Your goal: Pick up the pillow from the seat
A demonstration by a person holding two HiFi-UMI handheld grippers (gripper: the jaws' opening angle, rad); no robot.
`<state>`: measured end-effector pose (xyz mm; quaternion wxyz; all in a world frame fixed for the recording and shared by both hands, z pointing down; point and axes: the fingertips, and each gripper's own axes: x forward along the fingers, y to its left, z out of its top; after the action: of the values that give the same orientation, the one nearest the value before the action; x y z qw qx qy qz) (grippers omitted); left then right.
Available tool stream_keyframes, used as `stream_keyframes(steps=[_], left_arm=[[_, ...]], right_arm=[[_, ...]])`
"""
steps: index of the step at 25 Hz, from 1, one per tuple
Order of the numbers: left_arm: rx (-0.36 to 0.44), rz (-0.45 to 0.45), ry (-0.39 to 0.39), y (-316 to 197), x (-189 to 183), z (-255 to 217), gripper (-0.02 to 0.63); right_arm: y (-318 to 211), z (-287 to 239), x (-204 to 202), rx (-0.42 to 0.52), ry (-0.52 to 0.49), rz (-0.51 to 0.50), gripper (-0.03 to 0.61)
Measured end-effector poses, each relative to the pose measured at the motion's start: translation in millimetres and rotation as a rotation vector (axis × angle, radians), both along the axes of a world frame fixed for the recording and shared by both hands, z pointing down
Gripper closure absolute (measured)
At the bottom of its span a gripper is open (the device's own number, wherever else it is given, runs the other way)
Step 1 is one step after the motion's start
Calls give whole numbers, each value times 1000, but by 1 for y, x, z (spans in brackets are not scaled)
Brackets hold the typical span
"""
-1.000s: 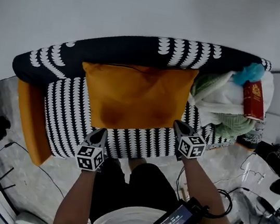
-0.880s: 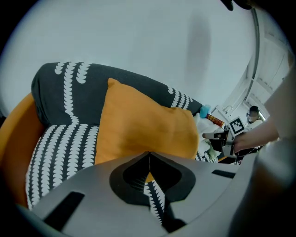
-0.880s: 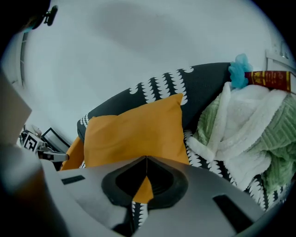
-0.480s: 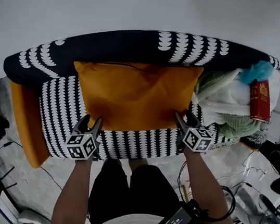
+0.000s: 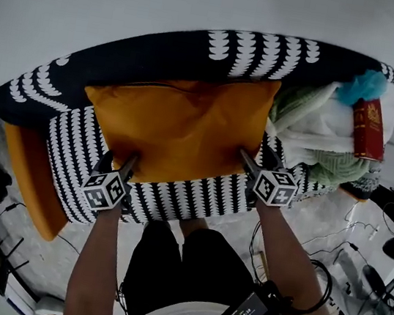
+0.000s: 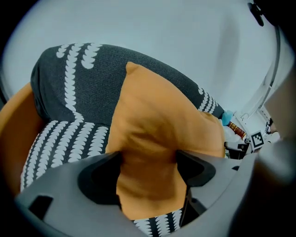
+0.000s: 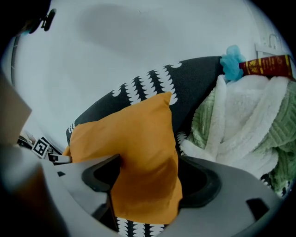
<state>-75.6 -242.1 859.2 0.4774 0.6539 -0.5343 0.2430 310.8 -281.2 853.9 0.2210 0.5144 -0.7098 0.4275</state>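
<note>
An orange pillow [image 5: 179,132] leans against the backrest of a black-and-white patterned seat [image 5: 176,196]. My left gripper [image 5: 120,160] is at the pillow's near left corner and my right gripper [image 5: 254,156] at its near right corner. Both sets of jaws are opening. In the left gripper view the pillow [image 6: 157,129] runs up between the spread jaws of that gripper [image 6: 148,169]. The right gripper view shows the same: the pillow [image 7: 134,139] hangs down into the gap of the right gripper [image 7: 148,175]. The fabric fills each gap, but no pad visibly pinches it.
A heap of white and green blankets [image 5: 318,139] fills the seat's right end, with a red book [image 5: 369,128] and a blue fluffy thing [image 5: 365,86] on it. An orange side panel [image 5: 27,178] closes the left end. Cables and gear lie on the floor at right [image 5: 381,256].
Both grippers moved forward from the seat's front edge to the pillow's near corners. Their jaws went from shut to spread wide around the fabric.
</note>
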Motion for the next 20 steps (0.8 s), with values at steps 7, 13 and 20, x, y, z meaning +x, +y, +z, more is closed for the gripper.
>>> stream_keyframes(steps=[7,13,20], left_arm=[[4,37,1,-1,8,2,365],[13,34,-26,9,10,-12,525],[30,55,-19,21,19,-31,592]], right_arm=[[-3,16,-14,-62,-122,-57,273],[8,4,-21,-52,-153,-91,399],[27,-16,-18,-52,-156,-95,472]])
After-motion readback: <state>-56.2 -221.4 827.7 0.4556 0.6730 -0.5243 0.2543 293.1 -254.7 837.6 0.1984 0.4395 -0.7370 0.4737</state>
